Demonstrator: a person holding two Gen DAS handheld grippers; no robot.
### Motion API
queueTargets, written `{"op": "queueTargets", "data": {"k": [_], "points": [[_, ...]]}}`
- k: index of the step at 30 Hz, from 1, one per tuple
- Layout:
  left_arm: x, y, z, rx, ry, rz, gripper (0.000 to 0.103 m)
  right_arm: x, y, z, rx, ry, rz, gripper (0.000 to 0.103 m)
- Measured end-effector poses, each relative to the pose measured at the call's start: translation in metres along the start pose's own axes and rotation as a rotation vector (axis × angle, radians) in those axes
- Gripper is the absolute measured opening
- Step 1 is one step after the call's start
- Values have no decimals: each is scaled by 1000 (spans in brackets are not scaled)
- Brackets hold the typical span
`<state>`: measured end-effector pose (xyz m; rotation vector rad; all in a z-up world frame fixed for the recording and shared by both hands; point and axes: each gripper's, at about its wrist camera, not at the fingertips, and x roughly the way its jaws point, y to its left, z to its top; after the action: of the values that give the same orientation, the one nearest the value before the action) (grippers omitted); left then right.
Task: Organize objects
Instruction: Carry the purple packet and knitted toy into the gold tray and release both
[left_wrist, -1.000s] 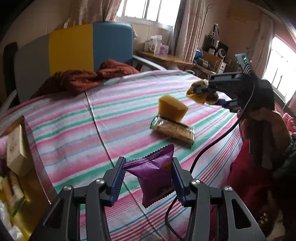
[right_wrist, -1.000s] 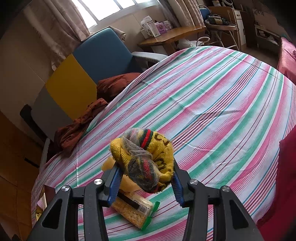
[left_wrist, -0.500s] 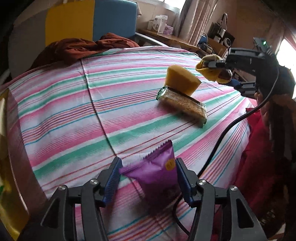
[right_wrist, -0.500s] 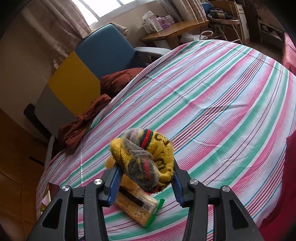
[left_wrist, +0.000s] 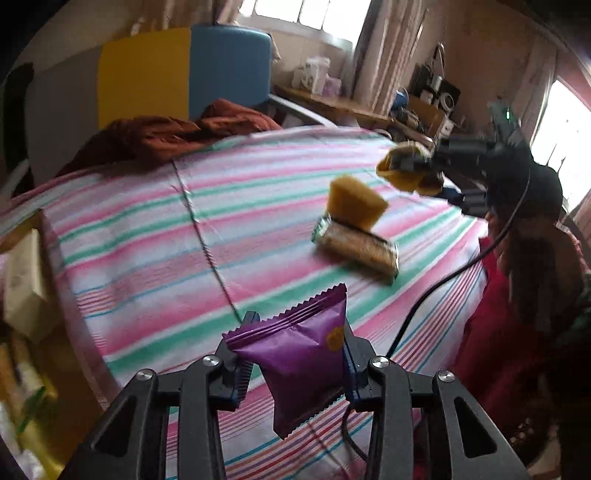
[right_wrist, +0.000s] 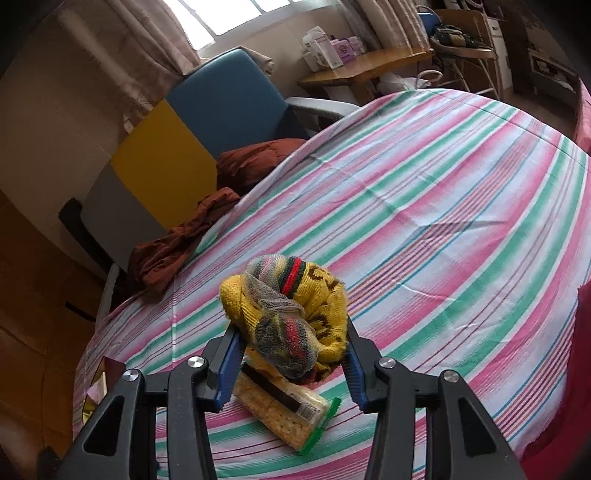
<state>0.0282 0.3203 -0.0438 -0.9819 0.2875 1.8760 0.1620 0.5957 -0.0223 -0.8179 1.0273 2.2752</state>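
Observation:
A purple snack packet (left_wrist: 299, 365) sits between the fingers of my left gripper (left_wrist: 295, 343), just above the near part of the striped table. The jaws are closing and both pads press its sides. My right gripper (right_wrist: 291, 343) is shut on a yellow knitted bundle (right_wrist: 295, 306) wrapped in mesh. The left wrist view shows that same gripper (left_wrist: 424, 173) at the right, above the table. Below it a cracker packet (right_wrist: 284, 413) lies on the cloth (left_wrist: 358, 247), with a yellow sponge (left_wrist: 356, 201) leaning on its far side.
The striped tablecloth (left_wrist: 147, 240) covers the round table. A rust-coloured cloth (left_wrist: 166, 136) lies at its far edge before a blue and yellow chair (left_wrist: 184, 70). A box of goods (left_wrist: 22, 280) stands at the left. A black cable (left_wrist: 424, 302) and a person's red clothing (left_wrist: 517, 314) are at the right.
My left gripper's jaws widened with the purple packet resting on the cloth, then narrowed onto it again. The right gripper kept still with the yellow bundle.

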Motion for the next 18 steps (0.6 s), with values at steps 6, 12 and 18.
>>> {"op": "queueTargets", "data": {"k": [6, 12, 18], "points": [[-42, 25, 1, -56, -80, 71, 40, 3, 19, -6, -73, 36, 61, 48], [-91, 62, -3, -140, -171, 139, 40, -1, 63, -26, -216, 91, 107, 48], [-122, 112, -24, -265, -199, 219, 41, -6, 133, -67, -400, 173, 219, 48]]}}
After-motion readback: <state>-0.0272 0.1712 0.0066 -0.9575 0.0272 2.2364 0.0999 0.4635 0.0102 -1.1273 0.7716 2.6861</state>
